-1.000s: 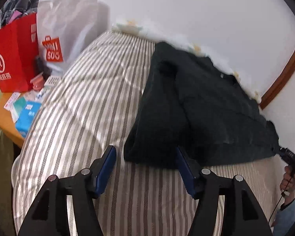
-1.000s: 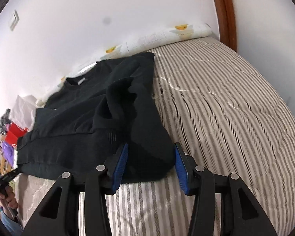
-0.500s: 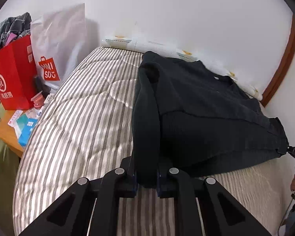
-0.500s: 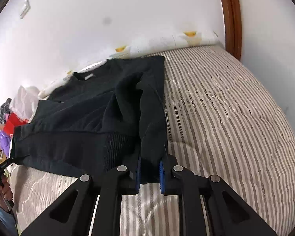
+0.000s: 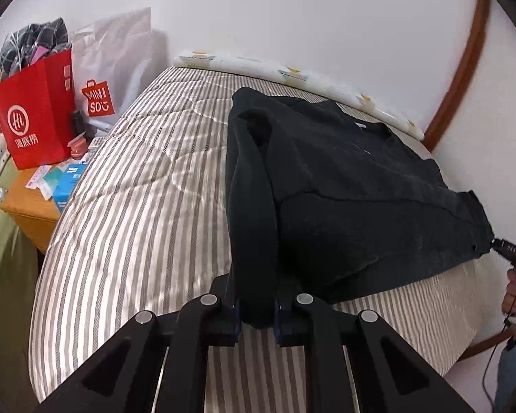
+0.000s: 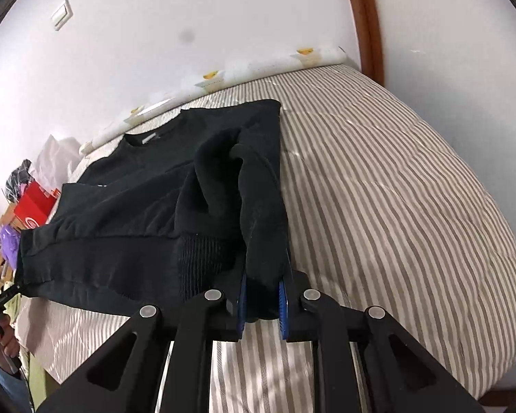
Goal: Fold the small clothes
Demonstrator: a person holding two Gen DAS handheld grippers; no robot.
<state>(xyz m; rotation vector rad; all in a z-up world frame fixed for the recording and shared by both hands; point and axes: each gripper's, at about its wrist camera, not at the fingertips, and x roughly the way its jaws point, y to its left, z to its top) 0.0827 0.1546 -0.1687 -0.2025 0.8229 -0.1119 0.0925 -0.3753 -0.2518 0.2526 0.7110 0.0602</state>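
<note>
Black sweatshirt [image 5: 326, 186] lies on the striped mattress [image 5: 137, 206], its sleeve clamped by the left gripper [image 5: 256, 309]; beside it, a white MINISO bag [image 5: 113, 79] and red bag [image 5: 38, 110]. Right view: right gripper [image 6: 262, 301] pinches the other sleeve.

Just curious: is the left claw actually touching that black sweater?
Touching. The left wrist view shows the left claw clamped on a fold of the black sweater.

"MINI SO" in white on a red bag-shaped logo, on white plastic bag [image 5: 117, 65] at 10 o'clock, left wrist view. Red paper bag [image 5: 38, 110] beside it: white circle logo, three white Chinese characters below. Right wrist view: nothing legible.
</note>
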